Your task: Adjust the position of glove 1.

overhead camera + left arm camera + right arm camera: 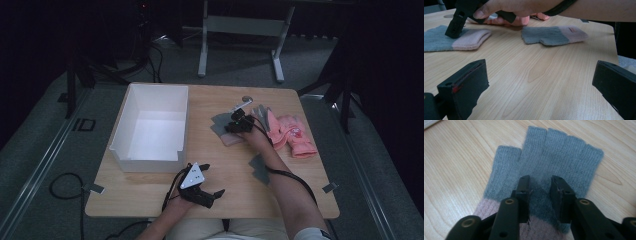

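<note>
Right gripper view: my right gripper (540, 192) down on grey glove (544, 167) with pink cuff, flat on desk (456, 165), jaws narrowed but not shut, knit between tips, no pinch yet. High view puts that glove just right of white box (152, 127), second grey glove (260, 167) nearer me, pink gloves (292, 135) further right. Left gripper (200, 192) idle at desk front, jaws wide apart, nothing in them. Reckon best move: press tips into knit, bunch up fold, close fully before lifting, else fabric slips.
</note>
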`<state>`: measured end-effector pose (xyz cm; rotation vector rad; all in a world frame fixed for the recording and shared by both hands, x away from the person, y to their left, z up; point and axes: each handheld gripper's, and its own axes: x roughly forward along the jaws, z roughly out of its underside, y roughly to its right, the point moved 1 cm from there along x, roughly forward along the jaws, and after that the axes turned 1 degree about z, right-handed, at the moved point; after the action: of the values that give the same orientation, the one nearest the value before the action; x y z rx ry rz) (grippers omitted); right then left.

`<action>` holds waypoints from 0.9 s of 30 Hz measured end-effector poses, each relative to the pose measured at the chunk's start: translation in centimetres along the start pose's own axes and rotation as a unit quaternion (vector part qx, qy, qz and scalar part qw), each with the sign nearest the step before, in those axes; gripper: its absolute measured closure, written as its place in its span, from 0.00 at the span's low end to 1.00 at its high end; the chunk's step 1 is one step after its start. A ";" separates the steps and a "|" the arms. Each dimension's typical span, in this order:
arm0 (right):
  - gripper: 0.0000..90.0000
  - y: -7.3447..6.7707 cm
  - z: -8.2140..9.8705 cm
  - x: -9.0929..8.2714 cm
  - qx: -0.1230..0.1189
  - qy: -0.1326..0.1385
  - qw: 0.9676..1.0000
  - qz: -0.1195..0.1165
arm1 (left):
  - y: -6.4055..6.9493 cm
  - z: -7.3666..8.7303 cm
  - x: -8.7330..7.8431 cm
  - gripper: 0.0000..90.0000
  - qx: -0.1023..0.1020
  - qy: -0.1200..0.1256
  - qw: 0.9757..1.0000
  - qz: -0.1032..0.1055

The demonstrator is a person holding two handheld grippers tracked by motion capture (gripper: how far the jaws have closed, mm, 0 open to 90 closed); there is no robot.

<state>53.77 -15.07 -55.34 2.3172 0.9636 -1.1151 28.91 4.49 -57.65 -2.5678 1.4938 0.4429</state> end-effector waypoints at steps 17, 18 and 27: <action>0.95 -3.1 -0.8 -5.1 0.100 0.032 0.994 0.027 | 0.0 0.0 0.0 0.00 0.000 0.000 1.000 0.000; 0.95 -3.4 -0.8 -5.9 0.106 0.041 0.993 0.031 | 0.0 0.0 0.0 0.00 0.000 -0.001 1.000 -0.001; 0.95 -7.8 0.1 -12.7 0.140 0.127 0.980 0.060 | 0.2 0.0 0.1 0.00 0.006 -0.002 1.000 -0.006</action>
<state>42.35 -15.01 -45.72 2.7583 0.7783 -0.9752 28.81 4.36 -57.64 -2.5634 1.4756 0.4347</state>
